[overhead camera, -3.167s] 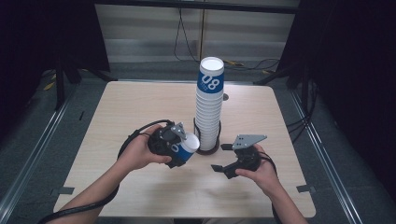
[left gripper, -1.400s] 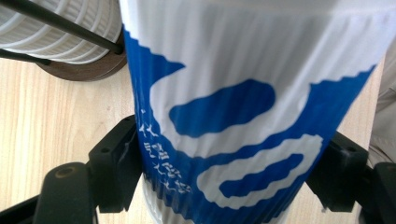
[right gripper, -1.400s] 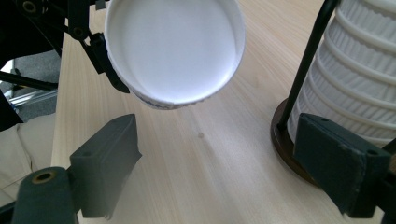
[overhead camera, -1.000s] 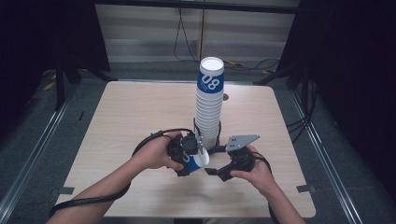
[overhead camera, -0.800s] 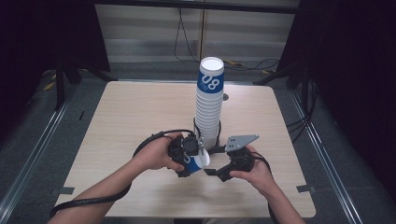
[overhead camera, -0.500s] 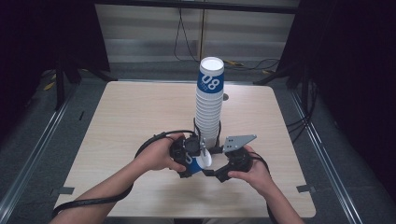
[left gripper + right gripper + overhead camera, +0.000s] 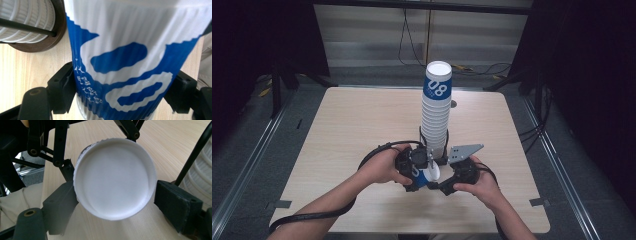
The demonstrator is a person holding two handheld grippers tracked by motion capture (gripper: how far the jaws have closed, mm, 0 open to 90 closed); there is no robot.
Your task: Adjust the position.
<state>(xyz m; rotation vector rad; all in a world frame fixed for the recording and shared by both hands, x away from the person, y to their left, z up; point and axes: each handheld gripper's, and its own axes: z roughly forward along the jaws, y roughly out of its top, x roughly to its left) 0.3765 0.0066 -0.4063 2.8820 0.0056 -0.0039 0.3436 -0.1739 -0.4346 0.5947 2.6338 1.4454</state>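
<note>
A blue and white paper cup [image 7: 416, 180] lies sideways in my left gripper [image 7: 419, 174], which is shut on its ribbed wall [image 7: 125, 57]. The cup's white round bottom [image 7: 115, 177] faces my right gripper [image 7: 117, 205]. That gripper's jaws stand open on either side of the bottom, with the pads [image 7: 177, 205] close against its rim. In the high view my right gripper [image 7: 439, 185] sits just right of the cup, near the table's front middle. Directly behind both stands a tall stack of cups [image 7: 435, 115].
The stack rests on a dark round base [image 7: 443, 161] with thin black upright rods [image 7: 195, 152]. The wooden table [image 7: 362, 120] has bare room to the left, right and back. Cables trail from both grippers toward the front edge.
My left gripper carried the cup right and forward. My right gripper moved left to meet it and now has its jaws around the cup's bottom.
</note>
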